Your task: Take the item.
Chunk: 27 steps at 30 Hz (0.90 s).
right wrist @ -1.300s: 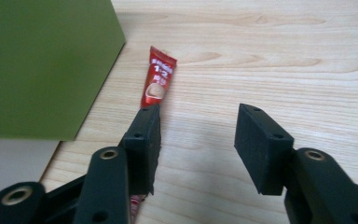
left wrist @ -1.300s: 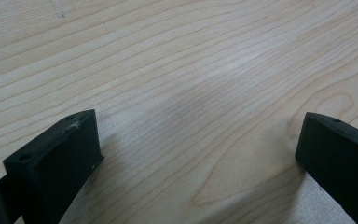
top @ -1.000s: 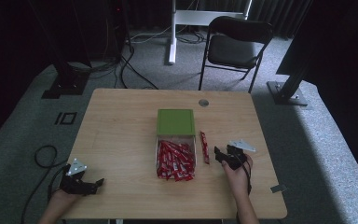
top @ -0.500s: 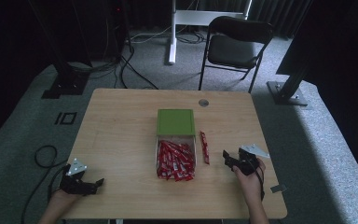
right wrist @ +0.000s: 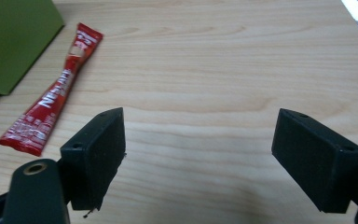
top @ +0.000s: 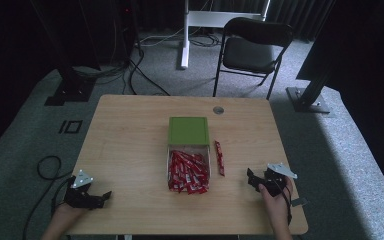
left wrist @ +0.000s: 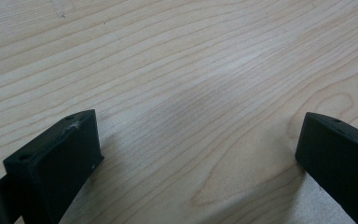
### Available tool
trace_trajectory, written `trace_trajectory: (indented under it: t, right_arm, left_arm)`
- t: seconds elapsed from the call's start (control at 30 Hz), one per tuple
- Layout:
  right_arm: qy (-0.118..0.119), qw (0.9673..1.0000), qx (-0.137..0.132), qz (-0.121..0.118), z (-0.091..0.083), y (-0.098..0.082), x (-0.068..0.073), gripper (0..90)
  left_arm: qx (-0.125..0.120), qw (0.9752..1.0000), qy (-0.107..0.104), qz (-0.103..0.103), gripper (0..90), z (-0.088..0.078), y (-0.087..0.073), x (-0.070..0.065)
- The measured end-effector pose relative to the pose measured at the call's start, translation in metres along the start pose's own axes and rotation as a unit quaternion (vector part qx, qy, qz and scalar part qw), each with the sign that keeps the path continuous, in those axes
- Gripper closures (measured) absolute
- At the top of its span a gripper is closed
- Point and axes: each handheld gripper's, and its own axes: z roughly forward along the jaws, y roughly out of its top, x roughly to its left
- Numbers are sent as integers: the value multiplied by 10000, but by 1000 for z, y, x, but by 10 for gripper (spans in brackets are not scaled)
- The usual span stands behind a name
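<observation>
Clear box [top: 188, 171] at table [top: 130, 140] centre heaped with red sachets [top: 187, 172], green lid [top: 188, 131] at its 12 o'clock, lone sachet [top: 219, 157] at its 3 o'clock, right gripper [top: 252, 179] jaws just opening, empty, left gripper [top: 102, 196] gaping, empty

R gripper [top: 252, 178] has just been opening, jaws wide w/ nothing between; L gripper [top: 105, 196] low, jaws wide apart, empty.

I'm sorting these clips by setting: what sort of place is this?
Probably a lab or studio set up for recording, not a home. A lone wooden table stands on grey carpet, ringed by black curtains and metal stand bases, with loose cables on the floor and a folding chair behind.
</observation>
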Motion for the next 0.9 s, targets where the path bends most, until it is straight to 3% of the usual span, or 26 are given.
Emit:
trace_trajectory:
  t: [0.2, 0.3, 0.4, 0.5, 0.63, 0.9]
  right_arm:
    - [-140, 9999, 59, 2, -7, -8, -7, 171]
    - [-417, 9989, 31, 214, -9, -13, -11, 171]
    - [-444, 9982, 101, 379, -11, -16, -15, 171]
    - [-440, 9982, 312, 250, -14, -20, -18, 171]
    - [-478, 9979, 361, 241, -19, -25, -20, 171]
    - [-844, 9954, 394, 226, -26, -33, -23, 126]
  left_arm:
    - [0, 10000, 0, 1, 7, 0, 0, 0]
    - [-1, 10000, -1, 1, 7, 0, 0, 0]
    - [-1, 10000, 0, 0, 7, 0, 0, 0]
    - [-1, 10000, 0, 0, 7, 0, 0, 0]
    - [-1, 10000, -1, 1, 7, 0, 0, 0]
    - [0, 10000, 0, 1, 7, 0, 0, 0]
